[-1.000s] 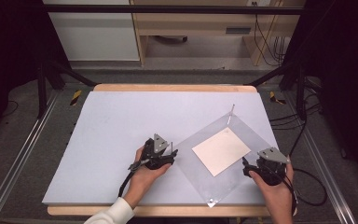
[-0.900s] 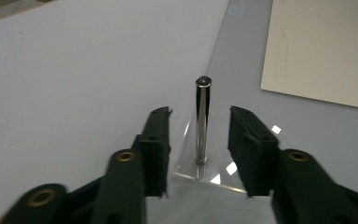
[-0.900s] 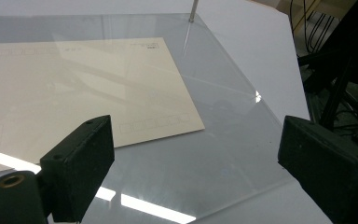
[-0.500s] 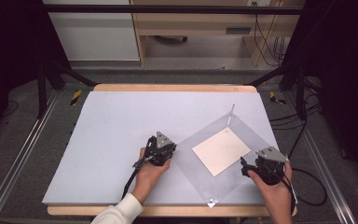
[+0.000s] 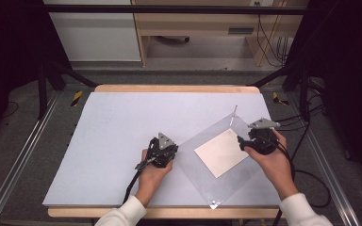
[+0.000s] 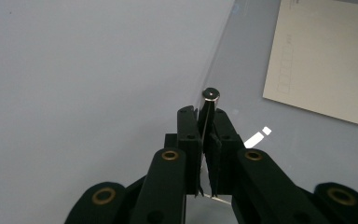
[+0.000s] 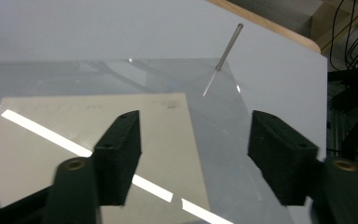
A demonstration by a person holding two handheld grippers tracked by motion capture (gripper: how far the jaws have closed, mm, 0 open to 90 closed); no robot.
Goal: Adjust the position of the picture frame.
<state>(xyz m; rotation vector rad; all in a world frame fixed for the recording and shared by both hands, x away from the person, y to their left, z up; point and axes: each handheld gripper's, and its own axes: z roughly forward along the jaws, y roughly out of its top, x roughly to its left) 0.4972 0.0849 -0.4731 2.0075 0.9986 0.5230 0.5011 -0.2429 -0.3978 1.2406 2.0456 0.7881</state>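
1. The clear sheet (image 5: pixel 202 184) is laid flat on the pale mat (image 5: pixel 118 127), turned so that its corners point left, right, away and toward the person. A sheet of paper (image 5: pixel 221 152) is seen at its middle; whether it lies under or inside the plastic cannot be told.
2. The sheet's left corner is clamped between the jaws of the left gripper (image 5: pixel 174 149). In the left gripper view the jaws (image 6: pixel 207 126) are shut on the thin edge, just behind a small round-capped stud (image 6: pixel 210 94). The corner is probably pinned this way so that the sheet is kept from sliding while the other side is worked.
3. The right gripper (image 5: pixel 241 141) is held over the sheet's right side, close to the paper's far edge. Its jaws are apart and have just been closing; nothing is pinched between them, and the sheet and paper (image 7: pixel 74 140) are seen below them (image 7: pixel 193 140).
4. A thin metal rod (image 7: pixel 223 58) is seen at the sheet's far corner, ahead of the right gripper and apart from it.
5. The sheet is thus bracketed: gripped at its left, approached at its right.
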